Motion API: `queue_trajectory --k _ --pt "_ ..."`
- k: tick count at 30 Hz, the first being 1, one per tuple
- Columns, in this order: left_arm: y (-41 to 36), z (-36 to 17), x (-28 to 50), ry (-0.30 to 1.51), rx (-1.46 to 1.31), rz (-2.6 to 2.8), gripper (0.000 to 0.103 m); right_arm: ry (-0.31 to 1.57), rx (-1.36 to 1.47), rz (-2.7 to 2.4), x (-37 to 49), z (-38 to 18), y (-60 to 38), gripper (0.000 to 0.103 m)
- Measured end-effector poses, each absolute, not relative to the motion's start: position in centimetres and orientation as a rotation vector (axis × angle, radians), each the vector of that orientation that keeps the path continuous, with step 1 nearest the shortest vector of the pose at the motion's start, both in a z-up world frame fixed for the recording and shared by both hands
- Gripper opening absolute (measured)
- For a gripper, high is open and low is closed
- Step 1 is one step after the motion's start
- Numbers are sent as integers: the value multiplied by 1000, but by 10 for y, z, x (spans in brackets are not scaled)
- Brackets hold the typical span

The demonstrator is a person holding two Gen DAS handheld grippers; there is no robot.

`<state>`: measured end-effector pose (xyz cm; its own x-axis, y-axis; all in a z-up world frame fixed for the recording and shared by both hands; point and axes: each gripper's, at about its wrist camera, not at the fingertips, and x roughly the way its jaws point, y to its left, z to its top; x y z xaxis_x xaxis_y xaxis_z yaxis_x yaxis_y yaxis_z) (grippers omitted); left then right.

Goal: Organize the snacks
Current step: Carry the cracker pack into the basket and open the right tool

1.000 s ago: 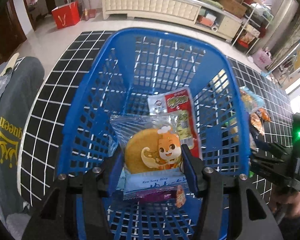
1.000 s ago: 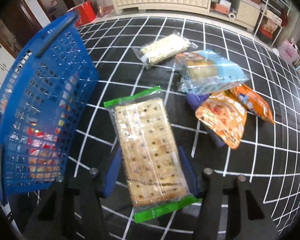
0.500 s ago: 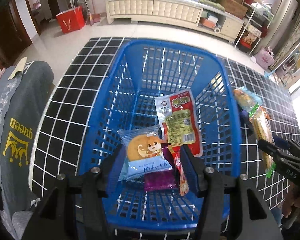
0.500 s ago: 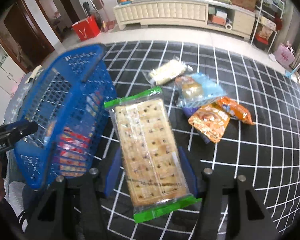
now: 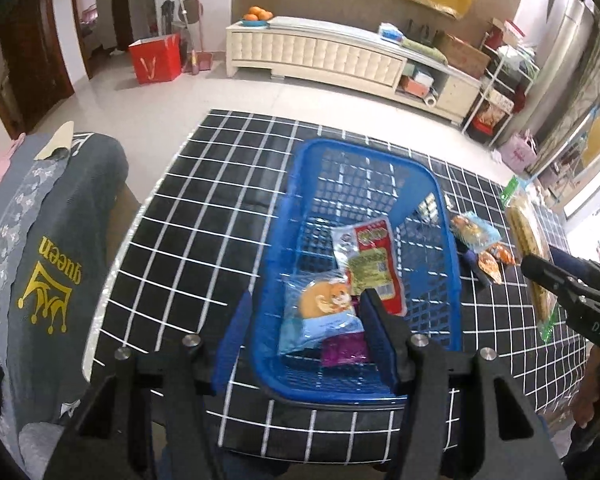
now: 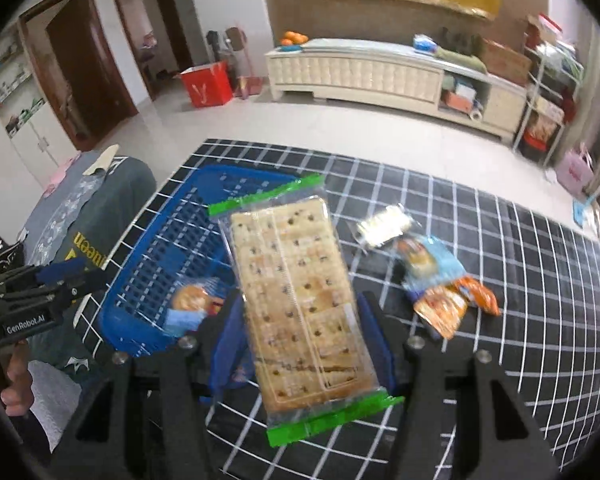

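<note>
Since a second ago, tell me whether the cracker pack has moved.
Yes. The right gripper has lifted the cracker pack off the checkered table and carried it left, toward the blue basket.

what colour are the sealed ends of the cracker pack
Bright green on both ends of the cracker pack, clearest in the right wrist view.

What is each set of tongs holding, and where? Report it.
Right tongs: the cracker pack, clamped across its long sides near the lower end. Left tongs: nothing, open above the blue basket.
</note>
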<state>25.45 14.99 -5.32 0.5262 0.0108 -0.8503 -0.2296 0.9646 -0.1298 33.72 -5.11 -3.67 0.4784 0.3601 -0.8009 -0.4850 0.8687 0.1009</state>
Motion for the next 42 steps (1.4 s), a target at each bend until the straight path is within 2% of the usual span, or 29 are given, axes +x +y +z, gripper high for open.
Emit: queue_trajectory --k 10,25,29,34,42 --pt "200 -67 267 1010 -270 196 54 920 -302 618 358 -44 27 62" --pt "227 -117 303 1084 -290 217 54 1017 -498 592 398 -113 84 62" --pt "229 -122 301 1094 -305 220 54 1001 -542 605 399 -114 91 62" --pt "227 -116 293 1090 -314 215 54 1014 -555 601 388 -109 87 71" --pt "208 -84 271 1053 -283 204 54 973 -523 590 360 -71 65 72"
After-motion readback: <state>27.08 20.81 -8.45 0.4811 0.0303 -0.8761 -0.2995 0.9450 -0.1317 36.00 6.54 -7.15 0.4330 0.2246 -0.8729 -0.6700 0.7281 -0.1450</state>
